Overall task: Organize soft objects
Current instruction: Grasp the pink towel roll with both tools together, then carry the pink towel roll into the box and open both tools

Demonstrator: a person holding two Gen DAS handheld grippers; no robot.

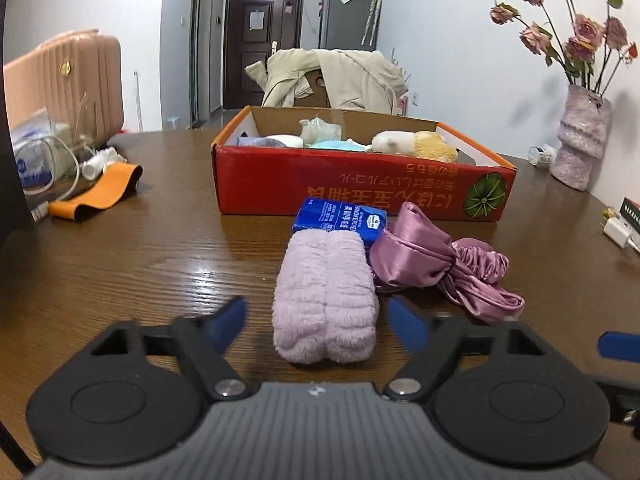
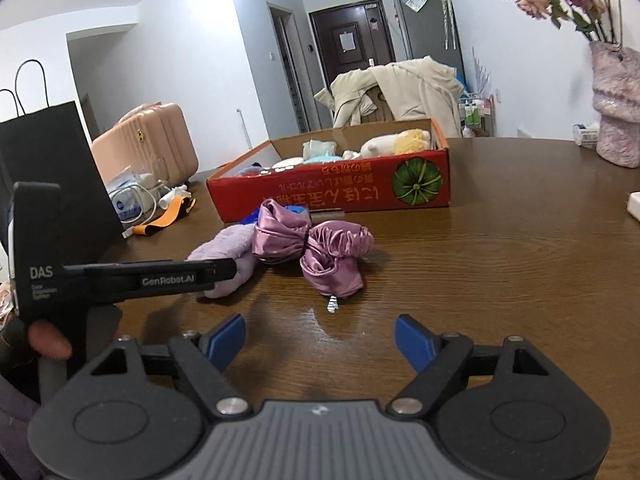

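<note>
Left gripper point(image 1: 318, 322) open, straddling the fluffy lilac sock roll point(image 1: 326, 296); a careless close could snag the satin bonnet point(image 1: 416, 262) touching it. Right gripper point(image 2: 320, 338) open, empty.

Ahead of me a dark wooden table point(image 1: 120, 240) fills the foreground, its glossy surface reflecting light. Behind it, white walls point(image 1: 452, 40) enclose the room. A dark brown door point(image 1: 260, 40) stands at the far end, a grey fridge point(image 1: 348, 12) to its right. A chair point(image 1: 316, 88) draped with a beige coat point(image 1: 360, 76) sits at the table's far edge.
</note>
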